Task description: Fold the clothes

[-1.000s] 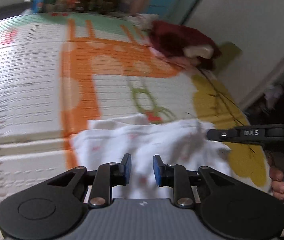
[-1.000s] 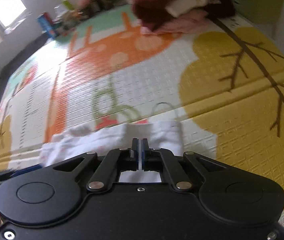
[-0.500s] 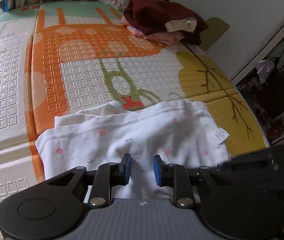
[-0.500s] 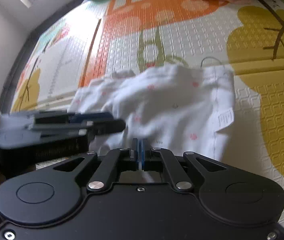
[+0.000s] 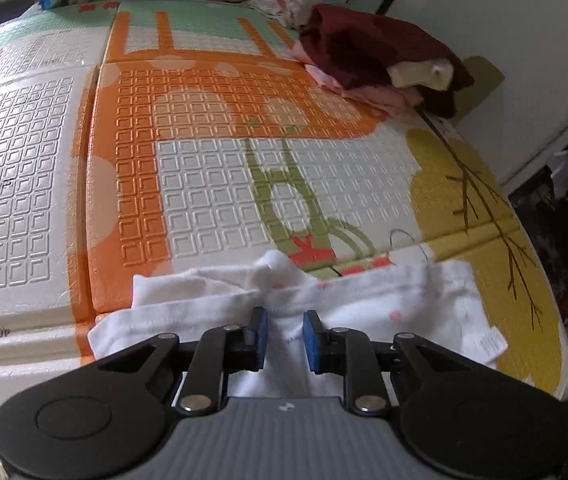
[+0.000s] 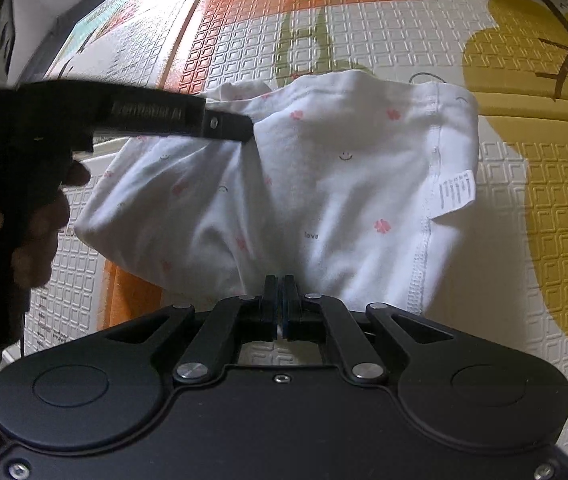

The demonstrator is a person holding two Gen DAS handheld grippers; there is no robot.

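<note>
Over on the left, the left tool is angled down over the white garment. Its jaws have just been closing a touch, but the blue pads still stand apart with flat cloth showing in the gap. No pinch that I can see, so call it released. From the right wrist view its tip meets a raised crease on the left part of the garment, with the person's hand behind it on the handle. In the middle, the garment lies rumpled on the play mat, bunched at the left and smoother toward its right seam, where the care label sticks out. Nearer us, the right tool is clenched, jaws pressed together right at the garment's near edge, and the creases running toward them say it has that hem in its grip. By my reading this is the laying-out stage, the piece set down but no fold made yet. Next the left tool needs to settle on that crease and bite, so both tools can draw the cloth flat. Far right at the back, a dark red pile of clothes sits well apart.
</note>
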